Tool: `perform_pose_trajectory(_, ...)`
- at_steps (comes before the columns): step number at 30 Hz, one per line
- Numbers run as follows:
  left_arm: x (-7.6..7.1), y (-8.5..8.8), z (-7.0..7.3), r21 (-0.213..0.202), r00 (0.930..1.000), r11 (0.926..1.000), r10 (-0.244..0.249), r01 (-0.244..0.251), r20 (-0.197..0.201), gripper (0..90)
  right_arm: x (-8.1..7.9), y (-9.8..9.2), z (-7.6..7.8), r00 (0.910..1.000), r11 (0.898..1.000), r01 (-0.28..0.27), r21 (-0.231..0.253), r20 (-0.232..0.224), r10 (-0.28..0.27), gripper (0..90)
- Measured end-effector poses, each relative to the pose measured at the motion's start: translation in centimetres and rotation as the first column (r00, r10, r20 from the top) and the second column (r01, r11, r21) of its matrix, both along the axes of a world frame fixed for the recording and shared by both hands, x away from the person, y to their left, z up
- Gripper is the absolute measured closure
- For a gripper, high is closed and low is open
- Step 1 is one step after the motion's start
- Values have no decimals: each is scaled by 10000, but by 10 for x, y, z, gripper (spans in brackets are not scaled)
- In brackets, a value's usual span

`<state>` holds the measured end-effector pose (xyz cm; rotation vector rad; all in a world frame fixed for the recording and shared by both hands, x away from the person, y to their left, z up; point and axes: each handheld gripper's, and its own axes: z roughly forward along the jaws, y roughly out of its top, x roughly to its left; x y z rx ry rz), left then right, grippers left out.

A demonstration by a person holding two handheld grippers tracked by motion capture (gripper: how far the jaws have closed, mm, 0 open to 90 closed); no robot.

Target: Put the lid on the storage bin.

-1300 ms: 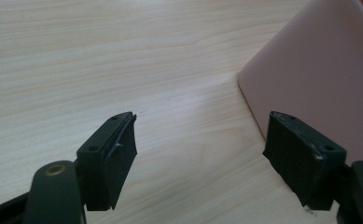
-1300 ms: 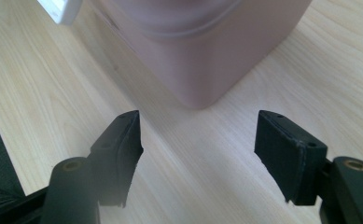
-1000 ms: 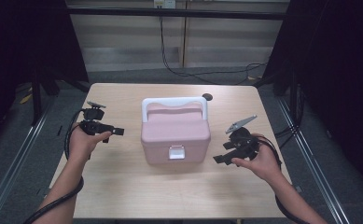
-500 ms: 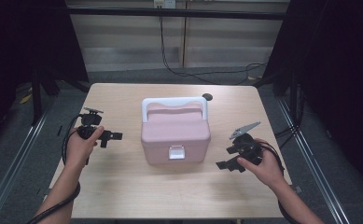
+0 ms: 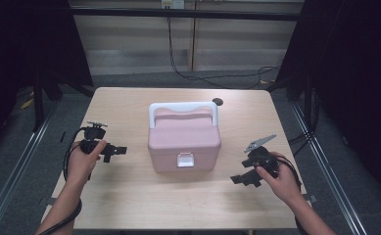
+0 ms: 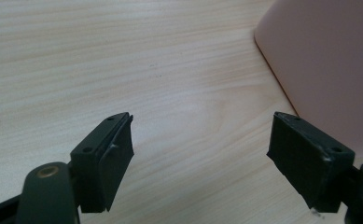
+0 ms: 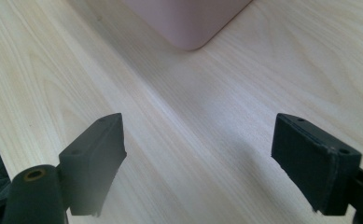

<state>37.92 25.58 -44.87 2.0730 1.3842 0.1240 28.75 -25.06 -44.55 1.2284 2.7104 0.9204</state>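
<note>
- Pink plastic box with a white carrying handle and a pale front latch [image 5: 184,142]: stands at the centre of the high view, lid down, handle arched over its far edge, latch facing the bottom of the frame. One pink side wall fills the upper right of the left gripper view [image 6: 324,60]; a rounded pink corner sits at the top centre of the right gripper view [image 7: 188,23].
- Left gripper [image 5: 115,151]: black, held in a hand left of centre in the high view, pointing toward the box, near it but apart. Jaws stand wide apart, nothing between them but bare wood.
- Right gripper [image 5: 241,179]: black with a grey plate on top, held at lower right, apart from the box. Its jaws have just been opening and stand wide, with nothing between them.
- Light wooden table [image 5: 129,103]: bears the box.
- Small dark round spot [image 5: 218,102]: on the tabletop behind the box, near the far edge.
</note>
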Motion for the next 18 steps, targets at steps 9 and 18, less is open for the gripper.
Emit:
perform_pose_trajectory(9, -9, 10, -14, -97, 10000, 9999, 30, -30, -31, 212, -8, -14, -11, 9997, 9992, 233, 318, -27, -232, 173)
perform_pose_trajectory(18, -19, 18, -21, 67, 9998, 9999, -108, 107, 151, 212, -14, -25, -20, 9985, 9978, 524, 410, -167, -518, 175)
